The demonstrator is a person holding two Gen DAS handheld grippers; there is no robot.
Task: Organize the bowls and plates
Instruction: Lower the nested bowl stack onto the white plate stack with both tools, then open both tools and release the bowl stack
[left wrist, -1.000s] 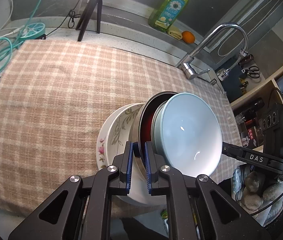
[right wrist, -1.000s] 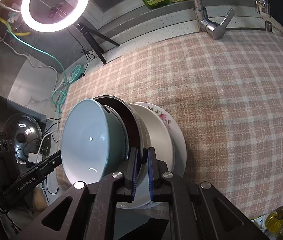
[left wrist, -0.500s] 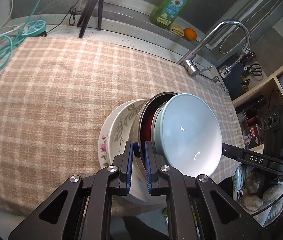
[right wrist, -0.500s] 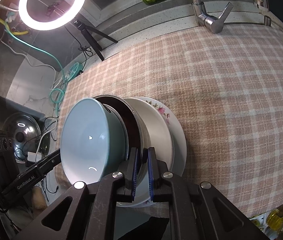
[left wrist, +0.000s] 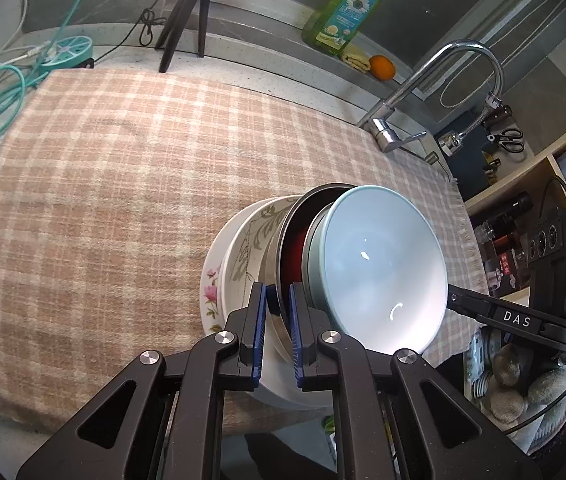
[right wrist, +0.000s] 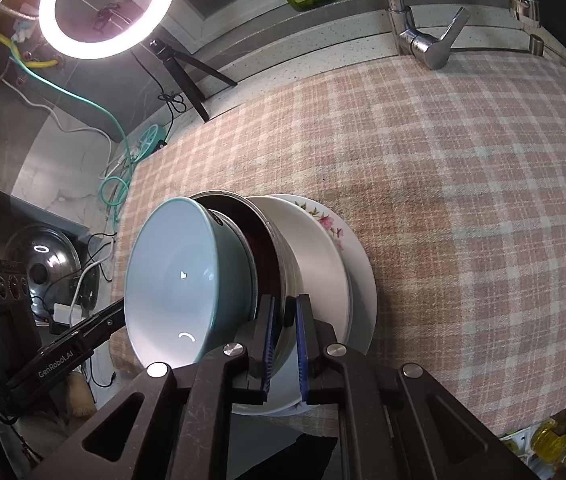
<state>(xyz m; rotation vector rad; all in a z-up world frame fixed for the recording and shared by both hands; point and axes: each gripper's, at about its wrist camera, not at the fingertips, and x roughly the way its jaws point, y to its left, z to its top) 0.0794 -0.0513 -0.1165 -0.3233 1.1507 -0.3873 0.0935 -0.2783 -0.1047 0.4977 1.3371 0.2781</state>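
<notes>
Nested stack: pale blue-green glazed ceramic bowl (left wrist: 379, 272) innermost, inside a steel bowl with dark red lining (left wrist: 289, 246), inside a white ceramic bowl with grey leaf print (left wrist: 245, 248), all on a white plate with pink flower rim (left wrist: 211, 292). Smallest inside largest, so the load travels as one unit.

Left tongs (left wrist: 277, 330) clamped on the near rim of the steel bowl, one pad inside the rim, one outside. Right tongs (right wrist: 283, 346) clamped on the same steel rim from the opposite side. Two opposed pinch points, presumably to stop the stack pivoting about a single grip.

Grip on the middle bowl, not the plate. Judgement: blue bowl rides inside by gravity; white bowl and plate underneath not gripped at all.

Stack position: over the near edge of the pink-and-cream plaid cloth (left wrist: 103, 200) covering the table, near each camera. Touching the cloth or hanging just above it: cannot tell. Looks tilted against the cloth, though fisheye view may exaggerate that.

Wide bare stretch of cloth beyond the stack, chrome tap (left wrist: 435, 92) and green dish-soap bottle (left wrist: 343, 12) at the far side, well apart.

Risk: glazed surfaces slippery; any extra tilt could slide the blue bowl out, or leave the plate behind on a lift.
</notes>
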